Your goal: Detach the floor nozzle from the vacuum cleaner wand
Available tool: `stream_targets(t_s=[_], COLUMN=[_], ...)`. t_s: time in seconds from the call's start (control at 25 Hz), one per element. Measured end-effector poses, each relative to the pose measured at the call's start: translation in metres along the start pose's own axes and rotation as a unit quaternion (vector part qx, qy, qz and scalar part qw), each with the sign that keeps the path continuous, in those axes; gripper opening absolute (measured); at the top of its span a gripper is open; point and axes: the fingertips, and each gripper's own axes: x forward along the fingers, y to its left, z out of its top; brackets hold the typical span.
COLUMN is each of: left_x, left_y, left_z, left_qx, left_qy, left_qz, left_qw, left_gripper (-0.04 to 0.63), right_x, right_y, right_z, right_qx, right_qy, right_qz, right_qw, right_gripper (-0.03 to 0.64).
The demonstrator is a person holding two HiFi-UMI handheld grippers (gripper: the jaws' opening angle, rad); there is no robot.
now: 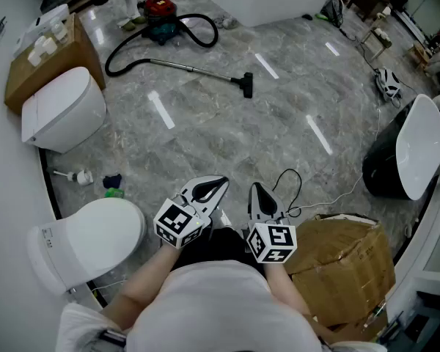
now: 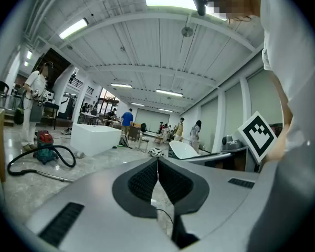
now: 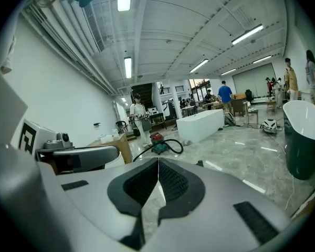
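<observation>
Standing well back: floor nozzle (image 1: 246, 84) lies far ahead on the floor (image 1: 293, 145), joined to the wand (image 1: 191, 67). Left gripper (image 1: 221, 182) and right gripper (image 1: 256, 189): fingers closed, empty. Approach, open both, brace wand, pull nozzle straight off.

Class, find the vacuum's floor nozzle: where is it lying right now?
In the head view, the floor nozzle lies at upper centre, on the right end of the wand, down-right of the red vacuum cleaner.
</observation>
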Motion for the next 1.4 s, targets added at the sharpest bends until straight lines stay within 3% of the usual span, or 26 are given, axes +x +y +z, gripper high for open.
stream_targets(t_s=[0.48,1.4], left_x=[0.003,-0.023], left_y=[-0.002,0.036], left_z=[-0.003,-0.020], left_qx=[0.001,-0.027], left_qy=[0.001,0.014], left_qz=[-0.011,-0.028], left_qw=[0.9999,0.9991], left_gripper=[0.011,0.010], right_x=[0.002,0.020], right_y=[0.003,0.032], right_z=[0.000,-0.011], right_qx=[0.010,0.040], right_qy=[-0.007,-0.030], right_qz=[0.001,-0.043], right_qw=[1.000,0.998], right_gripper=[0.018,0.020])
